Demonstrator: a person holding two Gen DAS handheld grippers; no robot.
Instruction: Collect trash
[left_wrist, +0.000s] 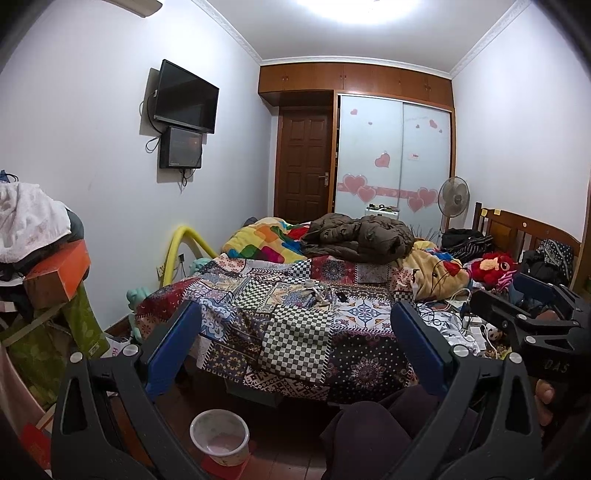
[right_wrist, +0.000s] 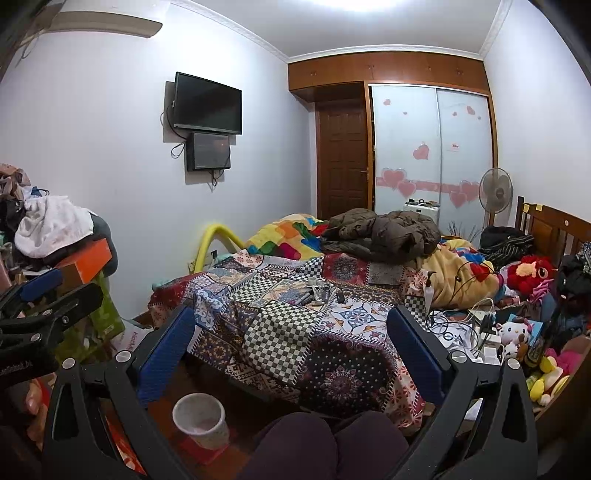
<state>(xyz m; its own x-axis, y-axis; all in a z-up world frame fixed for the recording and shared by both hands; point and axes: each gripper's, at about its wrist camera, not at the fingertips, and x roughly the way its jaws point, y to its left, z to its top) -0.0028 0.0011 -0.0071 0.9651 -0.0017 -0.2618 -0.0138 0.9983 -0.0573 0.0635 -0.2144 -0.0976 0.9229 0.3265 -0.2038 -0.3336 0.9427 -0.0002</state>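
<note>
Trash: small bits of litter (left_wrist: 318, 295) lie mid-bed on the patchwork bedspread (left_wrist: 295, 332), well apart from both grippers. Nearest, a white bin (left_wrist: 219, 435) stands on the floor beside the person's knees (left_wrist: 369, 424). Left gripper (left_wrist: 295, 343) and right gripper (right_wrist: 291, 343) hover level with the bed's near edge, fingers (left_wrist: 173, 347) spread wide apart, holding and touching nothing. Step in hand, by judgement: approach, nothing yet collected. The next move calls for reaching forward over the bedspread to the litter, then closing on one piece
</note>
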